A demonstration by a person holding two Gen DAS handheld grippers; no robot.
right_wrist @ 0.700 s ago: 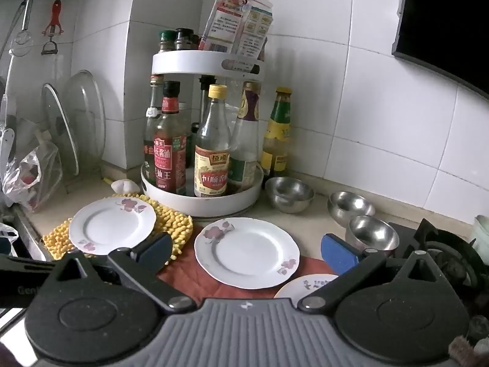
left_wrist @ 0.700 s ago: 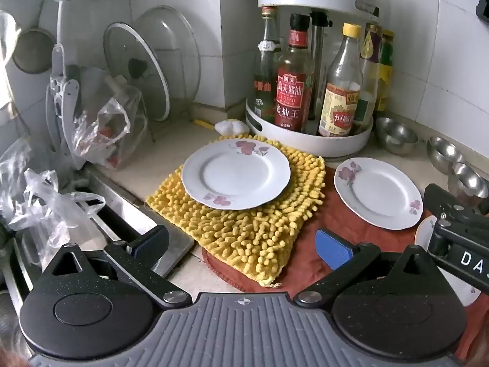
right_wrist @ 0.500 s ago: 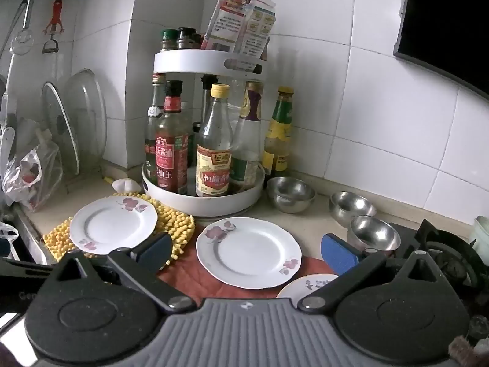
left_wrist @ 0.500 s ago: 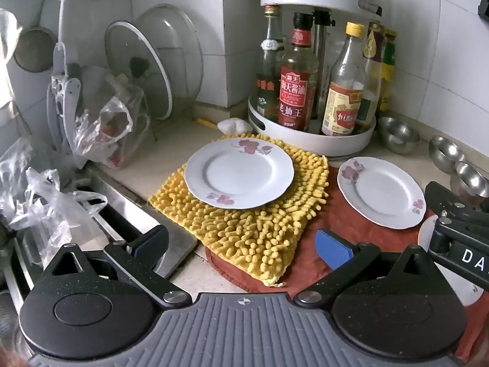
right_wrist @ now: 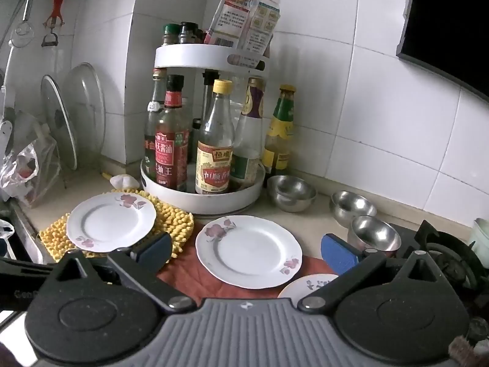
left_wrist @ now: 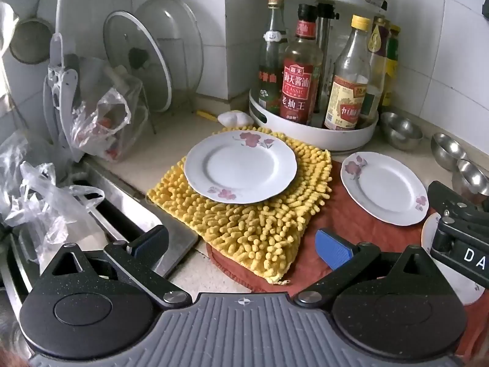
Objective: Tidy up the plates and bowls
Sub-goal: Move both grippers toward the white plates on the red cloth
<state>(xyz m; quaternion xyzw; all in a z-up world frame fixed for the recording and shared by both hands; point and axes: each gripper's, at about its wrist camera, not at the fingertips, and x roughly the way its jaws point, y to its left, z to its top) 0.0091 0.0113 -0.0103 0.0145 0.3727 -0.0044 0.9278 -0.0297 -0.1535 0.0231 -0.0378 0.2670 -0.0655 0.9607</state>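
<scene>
A white flowered plate (left_wrist: 241, 166) (right_wrist: 111, 221) lies on a yellow shaggy mat (left_wrist: 253, 214) (right_wrist: 177, 223). A second flowered plate (left_wrist: 385, 188) (right_wrist: 249, 250) rests on a red cloth (left_wrist: 351, 229) to its right, and a third plate (right_wrist: 308, 284) (left_wrist: 428, 232) peeks out nearer me, half hidden. Three steel bowls (right_wrist: 292, 192) (right_wrist: 353, 208) (right_wrist: 374, 237) (left_wrist: 400, 130) stand along the wall on the right. My left gripper (left_wrist: 241, 243) hangs open in front of the mat, empty. My right gripper (right_wrist: 246, 249) is open above the second plate, touching nothing.
A white two-tier turntable (left_wrist: 314, 134) (right_wrist: 198, 202) full of sauce bottles stands behind the plates. Pot lids (left_wrist: 152, 58) lean in a rack at the back left, with plastic bags (left_wrist: 101, 122) by the sink edge (left_wrist: 128, 214). A gas burner (right_wrist: 443, 257) sits at the right.
The left wrist view has slid slightly toward the plate on the mat, which sits a bit further right in frame. The right wrist view barely shifts. Both grippers stay open.
</scene>
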